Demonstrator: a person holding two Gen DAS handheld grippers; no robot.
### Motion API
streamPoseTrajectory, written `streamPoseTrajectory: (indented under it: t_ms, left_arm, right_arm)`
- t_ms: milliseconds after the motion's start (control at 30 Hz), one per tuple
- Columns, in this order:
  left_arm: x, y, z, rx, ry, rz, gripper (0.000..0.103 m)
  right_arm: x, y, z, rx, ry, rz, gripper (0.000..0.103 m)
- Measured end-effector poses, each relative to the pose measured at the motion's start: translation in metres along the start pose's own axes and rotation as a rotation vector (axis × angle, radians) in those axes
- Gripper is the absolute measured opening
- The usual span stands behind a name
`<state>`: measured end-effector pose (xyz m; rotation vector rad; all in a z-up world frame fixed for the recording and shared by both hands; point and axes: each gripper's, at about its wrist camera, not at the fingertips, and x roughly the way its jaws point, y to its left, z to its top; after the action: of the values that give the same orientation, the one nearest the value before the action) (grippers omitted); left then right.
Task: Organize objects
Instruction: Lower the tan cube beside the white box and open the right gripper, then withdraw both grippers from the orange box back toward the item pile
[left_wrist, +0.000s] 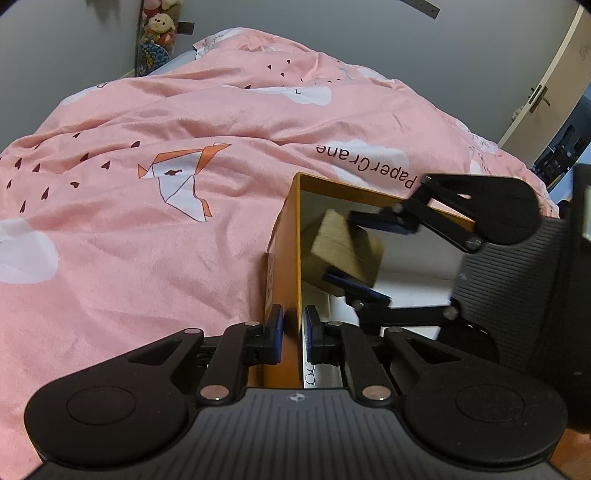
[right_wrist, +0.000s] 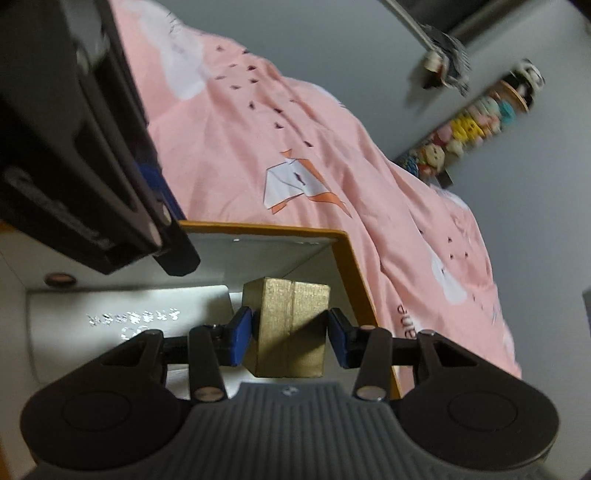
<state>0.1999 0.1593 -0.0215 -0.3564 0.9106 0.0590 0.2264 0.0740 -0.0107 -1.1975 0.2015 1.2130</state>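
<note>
An open orange box (left_wrist: 286, 254) with a white inside lies on the pink bedspread. My left gripper (left_wrist: 293, 332) is shut on the box's near side wall, one pad on each face. My right gripper (right_wrist: 290, 334) is shut on a small gold box (right_wrist: 290, 330) and holds it over the orange box's opening (right_wrist: 347, 266). In the left wrist view the right gripper (left_wrist: 354, 254) comes in from the right with the gold box (left_wrist: 345, 251) between its blue pads. A white item with silver print (right_wrist: 129, 321) lies inside the orange box.
The pink bedspread (left_wrist: 147, 221) with paper-crane prints covers the bed. Plush toys (left_wrist: 157, 29) hang on the grey wall behind it. A door with a handle (left_wrist: 539, 96) stands at the right. A dark ribbed chair back (left_wrist: 517, 288) is beside the box.
</note>
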Motion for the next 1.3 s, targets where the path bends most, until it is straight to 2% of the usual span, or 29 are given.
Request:
streamPoseTrajectory:
  t_ms: [267, 333, 367, 400, 433, 467, 567, 700, 800, 867, 967, 1100, 1167, 1300]
  left_arm:
    - [0.001, 0.004, 0.0, -0.016, 0.007, -0.014, 0.012]
    - [0.001, 0.006, 0.001, -0.023, 0.01, -0.018, 0.011]
    - [0.001, 0.007, 0.001, -0.028, 0.012, -0.022, 0.012]
    - [0.002, 0.007, 0.001, -0.033, 0.013, -0.024, 0.012]
    - [0.002, 0.007, 0.001, -0.035, 0.015, -0.026, 0.012]
    - [0.002, 0.007, 0.001, -0.034, 0.015, -0.025, 0.012]
    - [0.002, 0.006, 0.0, -0.03, 0.014, -0.022, 0.012]
    - [0.002, 0.006, 0.0, -0.031, 0.014, -0.025, 0.012]
    - [0.001, 0.006, 0.001, -0.031, 0.015, -0.023, 0.012]
    - [0.001, 0.006, 0.001, -0.03, 0.014, -0.022, 0.012]
    - [0.001, 0.006, 0.001, -0.029, 0.014, -0.02, 0.012]
    - [0.001, 0.006, 0.0, -0.027, 0.014, -0.021, 0.012]
    - [0.001, 0.006, 0.001, -0.026, 0.014, -0.021, 0.012]
    - [0.001, 0.007, 0.0, -0.026, 0.017, -0.015, 0.012]
  right_arm:
    - [0.027, 0.013, -0.002, -0.149, 0.029, 0.003, 0.047]
    - [0.029, 0.009, 0.0, -0.116, 0.039, 0.011, 0.047]
    - [0.028, 0.006, 0.001, -0.098, 0.039, 0.012, 0.051]
    - [0.027, 0.003, 0.002, -0.076, 0.038, 0.006, 0.057]
    - [0.025, -0.001, 0.004, -0.052, 0.033, 0.003, 0.07]
    - [0.022, -0.004, 0.005, -0.027, 0.027, 0.016, 0.072]
    - [0.015, -0.01, 0.002, 0.045, 0.047, 0.017, 0.073]
    - [0.009, -0.024, -0.011, 0.225, 0.116, 0.074, 0.073]
    - [0.008, -0.03, -0.023, 0.332, 0.18, 0.125, 0.066]
    - [0.011, -0.025, -0.033, 0.328, 0.217, 0.15, 0.034]
    - [0.022, -0.016, -0.034, 0.271, 0.238, 0.133, 0.019]
    - [0.025, -0.001, -0.023, 0.179, 0.173, 0.085, 0.017]
    - [0.026, 0.005, -0.016, 0.159, 0.143, 0.088, 0.016]
    - [0.031, 0.01, -0.005, 0.146, 0.149, 0.086, 0.016]
